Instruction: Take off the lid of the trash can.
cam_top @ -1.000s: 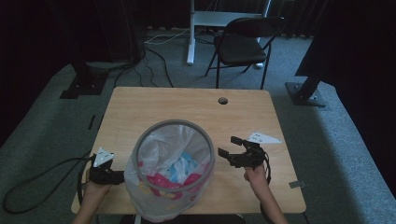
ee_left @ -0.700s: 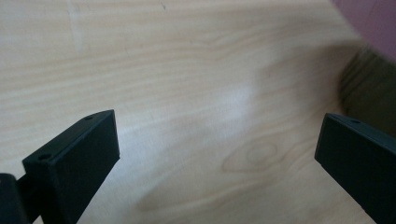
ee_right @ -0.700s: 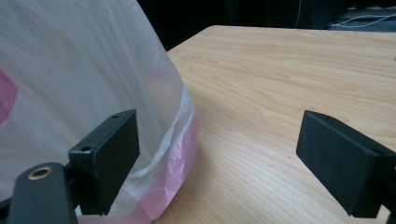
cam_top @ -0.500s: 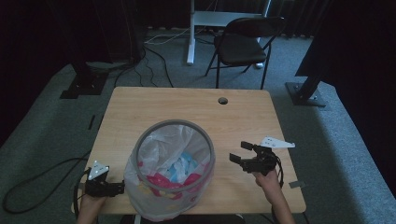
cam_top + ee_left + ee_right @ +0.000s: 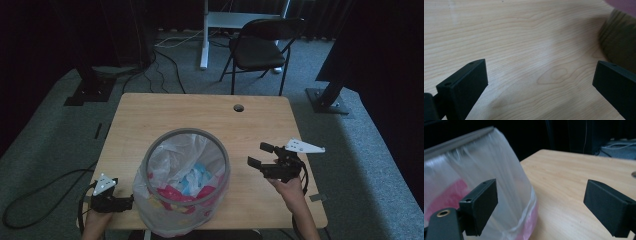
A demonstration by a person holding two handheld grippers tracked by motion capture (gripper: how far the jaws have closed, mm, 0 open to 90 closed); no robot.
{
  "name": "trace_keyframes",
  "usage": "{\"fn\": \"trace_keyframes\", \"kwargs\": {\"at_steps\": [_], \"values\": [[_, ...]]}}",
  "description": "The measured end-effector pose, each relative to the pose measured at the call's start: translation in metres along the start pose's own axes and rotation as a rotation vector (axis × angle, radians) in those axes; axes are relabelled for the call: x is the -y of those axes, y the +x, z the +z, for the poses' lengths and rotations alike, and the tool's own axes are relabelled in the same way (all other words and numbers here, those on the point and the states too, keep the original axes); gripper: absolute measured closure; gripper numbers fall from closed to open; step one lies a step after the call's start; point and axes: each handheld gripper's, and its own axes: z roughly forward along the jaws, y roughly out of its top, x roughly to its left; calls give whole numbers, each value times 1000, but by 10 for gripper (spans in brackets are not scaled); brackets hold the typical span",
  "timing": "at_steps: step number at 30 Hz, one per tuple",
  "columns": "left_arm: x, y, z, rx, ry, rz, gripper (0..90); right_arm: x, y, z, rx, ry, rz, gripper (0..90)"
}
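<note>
A round bin [image 5: 150, 155] lined with a clear plastic bag [image 5: 170, 150] stands on the near middle of the wooden table [image 5: 200, 112]; colourful pink and blue rubbish lies inside. My left gripper [image 5: 128, 202] is at the table's near left corner, jaws open beside the bin's base, empty. In the left gripper view the gripper [image 5: 540, 82] hovers over bare wood, the bin's dark edge [image 5: 619, 42] at upper right. My right gripper [image 5: 256, 155] is open and empty to the right of the bin. In the right gripper view the gripper [image 5: 541, 205] faces the bag's side [image 5: 486, 167].
A cable hole [image 5: 238, 107] sits near the table's far edge. A black folding chair [image 5: 260, 47] stands behind the table, with a white desk leg [image 5: 204, 35] beside it. Cables [image 5: 40, 195] trail on the grey floor at left. Dark stand bases [image 5: 327, 100] flank the table.
My left gripper has drawn back toward the near left corner. My right gripper has shifted a little right, away from the bin. Both stay open; the bin has not moved.
</note>
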Motion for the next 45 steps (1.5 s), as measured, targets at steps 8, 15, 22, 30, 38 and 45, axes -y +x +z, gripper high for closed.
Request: {"fn": "trace_keyframes", "kwargs": {"at_steps": [8, 15, 22, 30, 38, 45], "values": [[5, 5, 4, 0, 20, -13, 0, -34, 10, 7, -49, -23, -32, 114], [5, 6, 5, 4, 27, -18, 0, -54, 25, 18, -83, -14, -88, 114], [5, 5, 6, 9, 40, -9, 0, -71, 40, 33, -148, 27, -147, 114], [5, 5, 7, 15, 41, -6, 0, -87, 53, 54, -186, 77, -179, 125], [4, 5, 7, 26, 43, -5, 0, -101, 60, 85, -251, 181, -196, 198], [4, 7, 8, 28, 47, -7, 0, -112, 64, 107, -255, 243, -214, 379]]}}
